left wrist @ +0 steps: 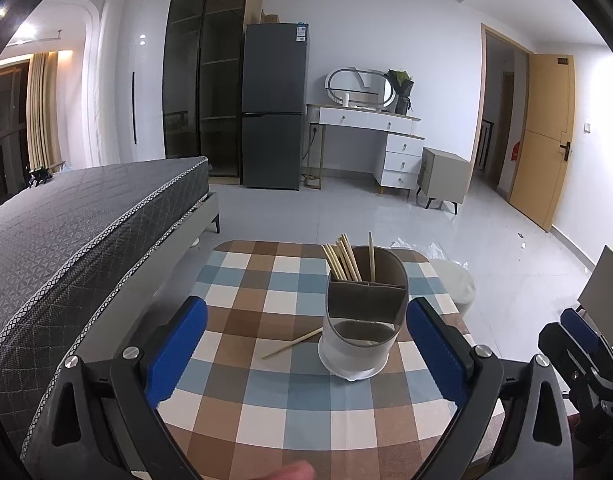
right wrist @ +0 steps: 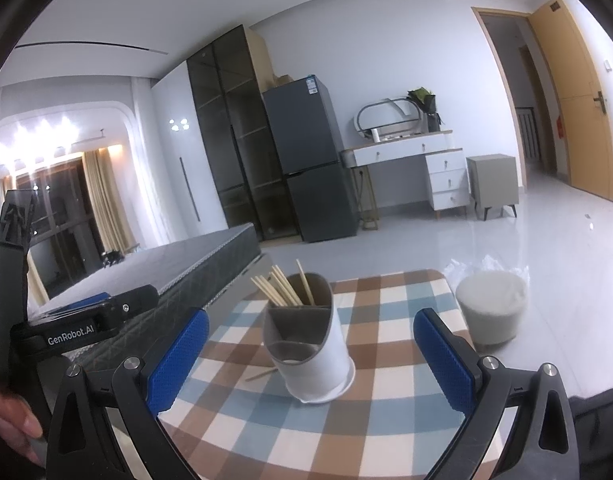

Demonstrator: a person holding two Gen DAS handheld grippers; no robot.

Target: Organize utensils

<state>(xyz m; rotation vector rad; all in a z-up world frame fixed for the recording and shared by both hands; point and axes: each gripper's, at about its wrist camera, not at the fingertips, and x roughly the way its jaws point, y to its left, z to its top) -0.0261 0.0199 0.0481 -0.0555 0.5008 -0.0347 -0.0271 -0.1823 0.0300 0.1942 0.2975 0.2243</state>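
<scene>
Both grippers, left (left wrist: 306, 344) and right (right wrist: 310, 352), gape empty over the checked desk (left wrist: 266, 412). Holder (left wrist: 364, 312) stands mid-desk, one chopstick (left wrist: 292, 343) left; bed (left wrist: 86, 216) borders left, floor (left wrist: 386, 216) open beyond.

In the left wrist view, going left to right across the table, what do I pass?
Left blue pad of the left tongs → loose chopstick lying flat → utensil holder with chopsticks standing in it → right blue pad → the right tongs at the frame edge.

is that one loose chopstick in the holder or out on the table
Out: the loose chopstick lies flat on the checked tablecloth, beside the holder.
</scene>
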